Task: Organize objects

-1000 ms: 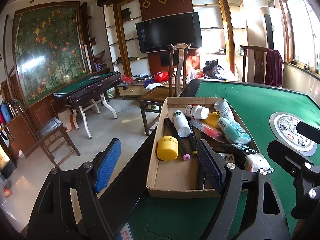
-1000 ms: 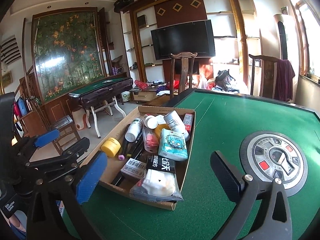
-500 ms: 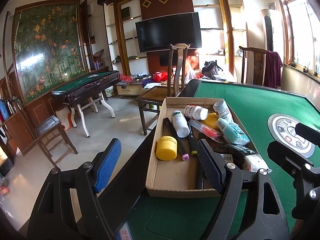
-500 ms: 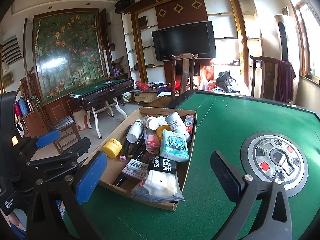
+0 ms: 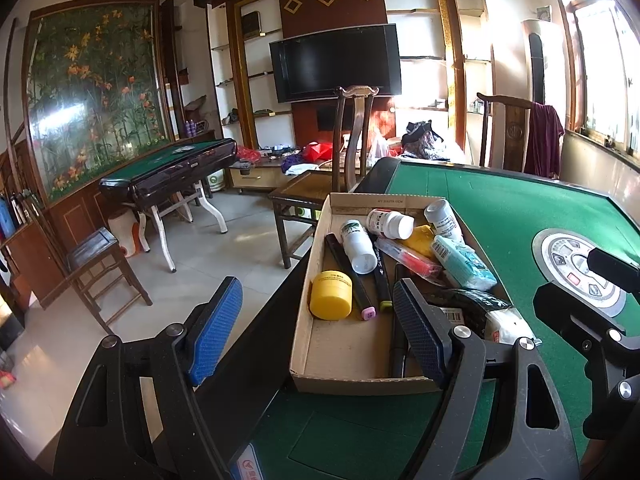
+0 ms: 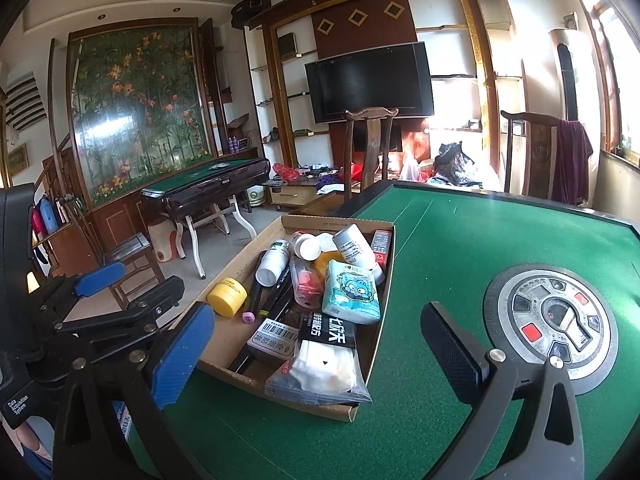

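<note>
A shallow cardboard box (image 5: 308, 312) (image 6: 236, 264) sits at the left edge of the green table. It holds a yellow jar (image 5: 331, 295) (image 6: 227, 297), white bottles (image 5: 359, 241) (image 6: 273, 262), black markers (image 5: 350, 276), a teal tissue pack (image 5: 462, 262) (image 6: 351, 293), a red-filled clear case (image 5: 408, 256), and a black-and-white packet (image 6: 326, 354). My left gripper (image 5: 318, 334) is open and empty just in front of the box. My right gripper (image 6: 316, 354) is open and empty, to the right of the left one.
A round metal control panel (image 6: 550, 320) (image 5: 576, 268) is set in the table's green felt (image 6: 480, 232). Beyond the table edge stand wooden chairs (image 5: 354, 140), a second green table (image 5: 168, 168) and a TV (image 5: 336, 62).
Both views have shifted very slightly; the grippers stay open and the box contents have not moved.
</note>
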`<state>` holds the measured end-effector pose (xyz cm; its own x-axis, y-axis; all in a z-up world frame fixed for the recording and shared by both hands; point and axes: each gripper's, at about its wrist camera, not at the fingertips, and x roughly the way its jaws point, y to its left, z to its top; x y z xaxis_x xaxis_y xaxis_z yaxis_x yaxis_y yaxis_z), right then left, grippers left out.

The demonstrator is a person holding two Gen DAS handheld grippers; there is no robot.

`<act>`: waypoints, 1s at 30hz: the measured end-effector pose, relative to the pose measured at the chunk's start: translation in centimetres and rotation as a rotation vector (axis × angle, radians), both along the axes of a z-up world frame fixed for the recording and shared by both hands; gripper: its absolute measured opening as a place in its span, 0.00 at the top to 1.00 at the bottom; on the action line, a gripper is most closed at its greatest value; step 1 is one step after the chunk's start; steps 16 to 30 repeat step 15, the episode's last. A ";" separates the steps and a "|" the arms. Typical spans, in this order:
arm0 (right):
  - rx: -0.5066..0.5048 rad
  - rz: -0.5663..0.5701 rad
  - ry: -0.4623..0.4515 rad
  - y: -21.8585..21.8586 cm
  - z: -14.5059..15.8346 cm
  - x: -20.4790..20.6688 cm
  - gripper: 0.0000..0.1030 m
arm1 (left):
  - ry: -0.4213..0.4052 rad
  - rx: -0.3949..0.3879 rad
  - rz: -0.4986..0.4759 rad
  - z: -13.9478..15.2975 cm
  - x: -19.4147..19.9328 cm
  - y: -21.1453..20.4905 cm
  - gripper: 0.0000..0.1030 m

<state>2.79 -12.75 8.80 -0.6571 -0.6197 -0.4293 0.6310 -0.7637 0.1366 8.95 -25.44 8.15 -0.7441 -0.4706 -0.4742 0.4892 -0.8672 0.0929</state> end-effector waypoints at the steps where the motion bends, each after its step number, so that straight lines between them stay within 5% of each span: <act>1: -0.001 0.001 -0.001 0.0 0.0 0.0 0.00 | 0.000 0.000 0.000 0.0 0.0 0.0 0.23; 30: -0.001 0.000 -0.002 0.0 0.0 0.0 0.00 | -0.015 -0.001 0.001 -0.1 0.3 0.0 0.23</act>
